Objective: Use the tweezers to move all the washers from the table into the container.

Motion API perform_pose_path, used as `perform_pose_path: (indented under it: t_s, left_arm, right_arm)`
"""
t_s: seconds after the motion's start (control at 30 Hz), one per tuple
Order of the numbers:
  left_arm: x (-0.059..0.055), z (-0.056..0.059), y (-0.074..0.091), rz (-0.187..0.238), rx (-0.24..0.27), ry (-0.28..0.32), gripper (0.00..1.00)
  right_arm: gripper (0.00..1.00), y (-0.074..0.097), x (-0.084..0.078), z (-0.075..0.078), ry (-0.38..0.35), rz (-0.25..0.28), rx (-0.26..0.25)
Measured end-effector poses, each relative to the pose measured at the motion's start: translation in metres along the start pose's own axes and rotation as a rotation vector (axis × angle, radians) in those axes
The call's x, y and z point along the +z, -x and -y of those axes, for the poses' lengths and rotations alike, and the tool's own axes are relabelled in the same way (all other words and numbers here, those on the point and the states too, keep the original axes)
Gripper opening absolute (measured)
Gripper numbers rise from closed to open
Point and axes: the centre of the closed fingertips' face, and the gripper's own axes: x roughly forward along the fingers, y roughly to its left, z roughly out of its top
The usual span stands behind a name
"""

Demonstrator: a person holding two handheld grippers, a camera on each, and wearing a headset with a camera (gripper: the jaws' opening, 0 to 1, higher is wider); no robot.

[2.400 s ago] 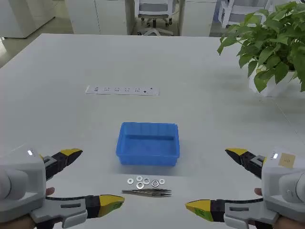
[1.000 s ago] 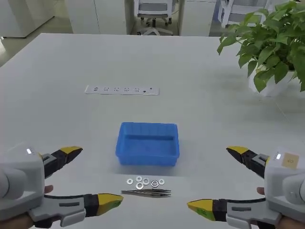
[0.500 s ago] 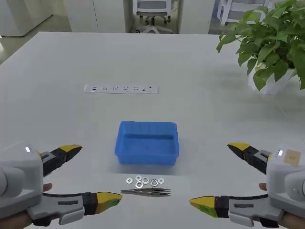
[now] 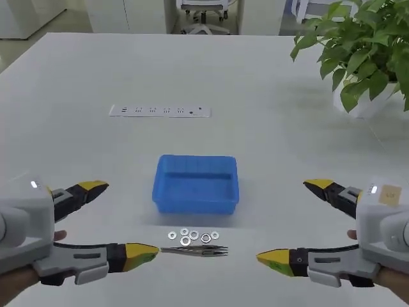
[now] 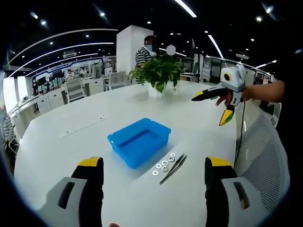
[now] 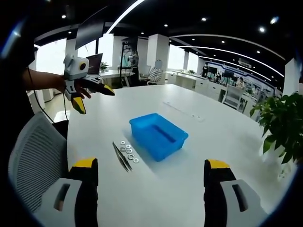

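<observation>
On the table (image 4: 77, 147), near its front edge, the washers (image 4: 193, 236) lie in a small cluster just in front of the blue container (image 4: 195, 183). The tweezers (image 4: 195, 251) lie flat just beside them. The left gripper (image 4: 128, 219) and right gripper (image 4: 284, 221) hover on either side, jaws spread wide and empty, probably poised to lift the tweezers first. A power strip (image 4: 160, 111) and a potted plant (image 4: 358, 51) sit well beyond.

Open-plan office. Broad white worktop (image 4: 287, 121) carrying a power strip (image 4: 160, 111) and potted plant (image 4: 358, 51); swivel chair (image 4: 203, 9) beyond. Rows of desks (image 6: 227, 90), curved ceiling light strips (image 6: 227, 38), mesh chair back (image 6: 33, 156).
</observation>
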Motion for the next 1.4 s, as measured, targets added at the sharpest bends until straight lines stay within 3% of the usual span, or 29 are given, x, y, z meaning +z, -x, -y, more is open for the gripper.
perform_pose_path:
  t_s: [0.43, 0.67, 0.87, 1.0, 1.4]
  left_arm:
    - [0.0, -0.003, -0.011, -0.034, -0.066, -0.076, 0.85]
    - [-0.004, -0.004, -0.015, -0.07, -0.125, -0.116, 0.74]
    - [-0.015, -0.003, -0.02, -0.135, -0.183, -0.165, 0.63]
    - [-0.019, -0.001, -0.024, -0.149, -0.214, -0.181, 0.57]
    - [-0.037, 0.004, -0.036, -0.222, -0.282, -0.221, 0.5]
  right_arm:
    - [0.85, -0.01, 0.005, 0.004, 0.069, -0.007, 0.047]
    - [0.76, -0.015, 0.002, 0.004, 0.116, -0.036, 0.098]
    - [0.69, -0.022, -0.002, 0.0, 0.16, -0.067, 0.151]
    - [0.65, -0.028, -0.004, -0.003, 0.184, -0.086, 0.185]
    - [0.5, -0.045, -0.017, -0.019, 0.28, -0.143, 0.3]
